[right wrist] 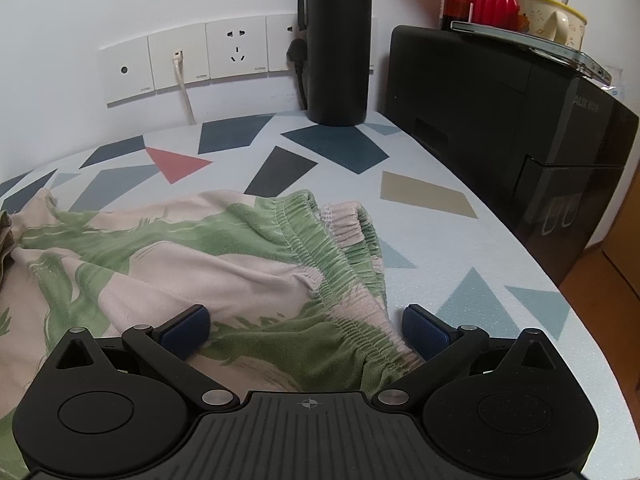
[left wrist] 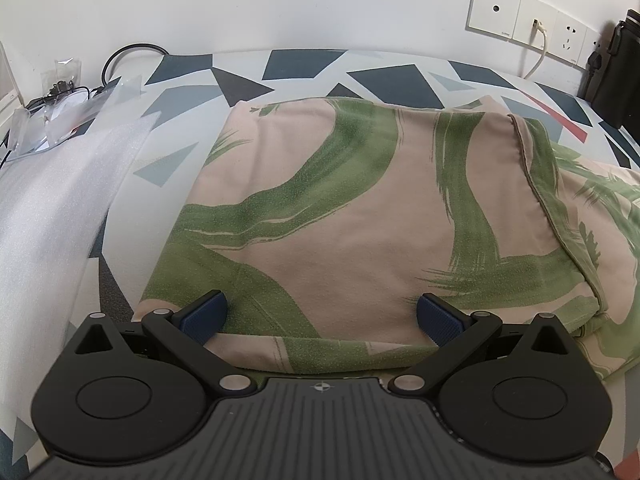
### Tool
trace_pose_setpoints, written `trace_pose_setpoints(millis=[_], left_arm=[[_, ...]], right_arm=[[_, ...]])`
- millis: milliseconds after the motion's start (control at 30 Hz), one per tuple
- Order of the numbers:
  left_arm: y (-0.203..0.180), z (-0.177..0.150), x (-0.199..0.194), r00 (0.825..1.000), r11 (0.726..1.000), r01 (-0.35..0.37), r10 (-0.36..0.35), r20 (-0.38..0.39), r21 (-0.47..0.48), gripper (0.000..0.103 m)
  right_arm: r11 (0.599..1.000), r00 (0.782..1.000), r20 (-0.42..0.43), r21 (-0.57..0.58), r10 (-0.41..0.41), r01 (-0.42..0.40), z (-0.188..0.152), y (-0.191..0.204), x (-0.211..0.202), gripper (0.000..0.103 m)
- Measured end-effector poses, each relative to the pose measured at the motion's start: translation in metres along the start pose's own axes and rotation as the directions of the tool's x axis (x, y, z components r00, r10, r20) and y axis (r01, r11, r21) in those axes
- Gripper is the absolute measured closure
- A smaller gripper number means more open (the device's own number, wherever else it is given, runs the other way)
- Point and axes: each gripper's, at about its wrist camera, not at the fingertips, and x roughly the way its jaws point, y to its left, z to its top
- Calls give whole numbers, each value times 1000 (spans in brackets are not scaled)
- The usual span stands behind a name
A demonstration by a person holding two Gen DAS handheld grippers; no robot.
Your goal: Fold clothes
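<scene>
Left gripper (left wrist: 320,318): jaws spread wide, blue pads (left wrist: 205,316) resting at the near edge of the garment, nothing clasped between them.

Right gripper (right wrist: 306,330): jaws likewise spread wide, straddling the gathered waistband without closing on it.

Garment (left wrist: 328,216): pink cloth with broad green brush-stroke print, lying on the worktop directly ahead of both grippers. Left wrist view shows a flat, roughly rectangular folded panel with a seamed edge on its right side, further cloth spilling beyond that edge. Right wrist view shows the elastic waistband (right wrist: 340,280), ruffled and doubled over, with loose creased fabric to its left.

Worktop (right wrist: 460,280): pale covering printed with blue, grey, tan and red geometric shapes.

White foam sheet (left wrist: 52,208): left of the garment, apart from it.

Clear plastic bags (left wrist: 60,108): far left, beyond the foam sheet, with a black cable (left wrist: 120,54) looping behind.

Black appliance (right wrist: 512,128): far right on the worktop; carries a glass tray, a brown bottle, a red vase and a cup.

Black flask (right wrist: 338,44): upright at the wall.

Wall sockets (right wrist: 208,56): row of white plates, one white cable plugged in.
</scene>
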Motion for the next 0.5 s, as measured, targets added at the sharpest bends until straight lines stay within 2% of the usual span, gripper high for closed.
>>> trace_pose_setpoints(millis=[300,500], left_arm=[[0,1,0,1000,1000,-1,1,-5,0,0],[0,1,0,1000,1000,-1,1,-6,1,0]], right_arm=[[1000,1000,-9,-8,6,-6,1,0,0,1],[1000,999,-45,-10,8,-9,6,0,2,1]])
